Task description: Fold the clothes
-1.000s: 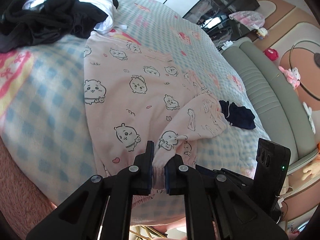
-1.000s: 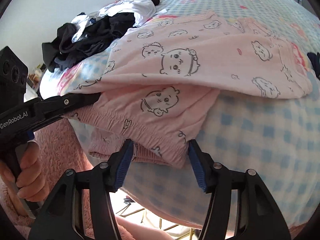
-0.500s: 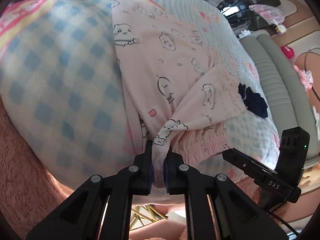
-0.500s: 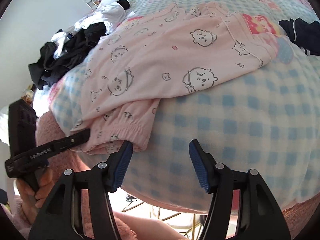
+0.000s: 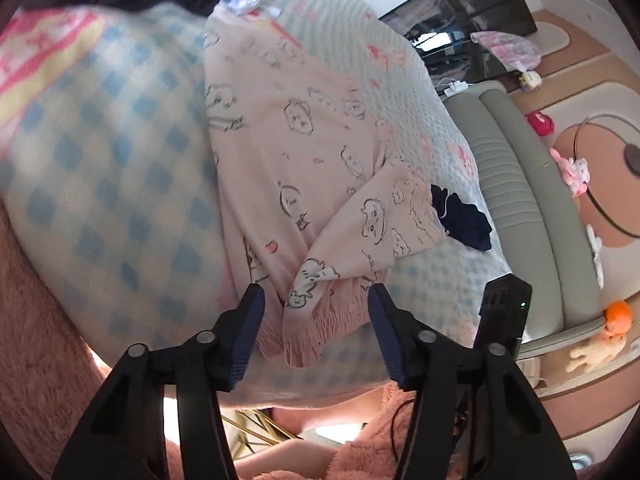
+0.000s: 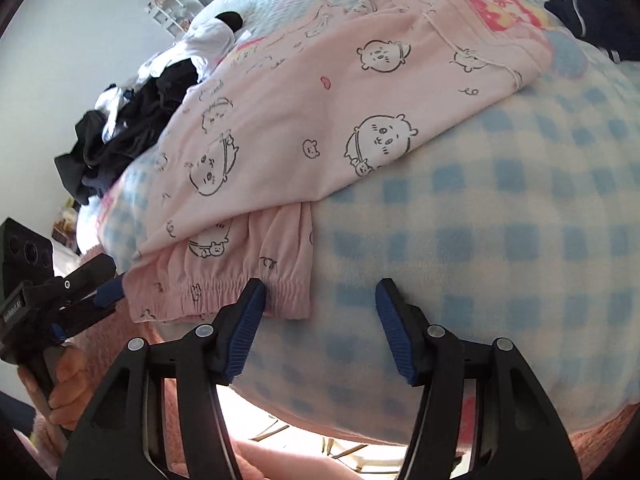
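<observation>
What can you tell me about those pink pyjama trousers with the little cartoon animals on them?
The trousers are soft pale pink cloth printed with black-outlined cartoon animals and small red hearts. They lie folded on a blue-checked blanket, with gathered elastic cuffs hanging at the bed's near edge and a thin drawstring at the far end. The left tongs are opening around one cuff, pads off the cloth. The right tongs stand open, one finger beside the other cuff.

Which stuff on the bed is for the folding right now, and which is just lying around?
For the folding:
pink pyjamas
left tongs, opening
right tongs, open

Just lying around:
dark clothes pile
navy garment
checked blanket
</observation>
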### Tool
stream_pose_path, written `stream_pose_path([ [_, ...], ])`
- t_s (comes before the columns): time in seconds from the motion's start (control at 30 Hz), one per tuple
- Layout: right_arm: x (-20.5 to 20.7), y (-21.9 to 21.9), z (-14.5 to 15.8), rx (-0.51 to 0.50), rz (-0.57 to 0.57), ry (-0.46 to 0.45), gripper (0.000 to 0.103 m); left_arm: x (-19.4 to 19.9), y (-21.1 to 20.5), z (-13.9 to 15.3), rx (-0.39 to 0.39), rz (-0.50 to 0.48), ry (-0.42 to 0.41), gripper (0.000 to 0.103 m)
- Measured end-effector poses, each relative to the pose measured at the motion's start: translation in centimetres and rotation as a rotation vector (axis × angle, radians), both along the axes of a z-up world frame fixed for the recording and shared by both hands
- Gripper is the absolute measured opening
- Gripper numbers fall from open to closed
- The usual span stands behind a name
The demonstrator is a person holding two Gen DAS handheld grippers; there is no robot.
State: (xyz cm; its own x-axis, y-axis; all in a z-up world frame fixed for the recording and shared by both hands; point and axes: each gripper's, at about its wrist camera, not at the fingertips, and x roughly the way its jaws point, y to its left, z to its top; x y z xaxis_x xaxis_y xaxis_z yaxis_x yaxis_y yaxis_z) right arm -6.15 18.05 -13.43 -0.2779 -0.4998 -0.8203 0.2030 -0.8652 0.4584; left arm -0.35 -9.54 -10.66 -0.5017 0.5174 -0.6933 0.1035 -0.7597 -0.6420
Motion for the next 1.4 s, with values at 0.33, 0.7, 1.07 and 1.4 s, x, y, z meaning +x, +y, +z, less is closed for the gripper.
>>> stream_pose_path([
  [0.33,-0.2,-2.2,-0.2,0.099,0.039,0.042,0.054,-0.8,-0.3,-1.7,-0.176,0.057,-0.107,0.040],
  [0.7,-0.7,2.5,3.9,0.084,-0.167,0.085,0.055,-3.1,6.6,4.6,-0.367,-0.194,0.136,0.040],
  [1.07,-0.4,13.1,2.9,0.027,-0.444,0.038,0.056,-12.2,22.4,2.0,-0.447,-0.553,0.144,0.047],
  [1.4,-3.8,11.0,2.7,0.085,-0.328,0.041,0.058,-13.0,19.3,3.4,-0.309,-0.385,0.178,0.003],
])
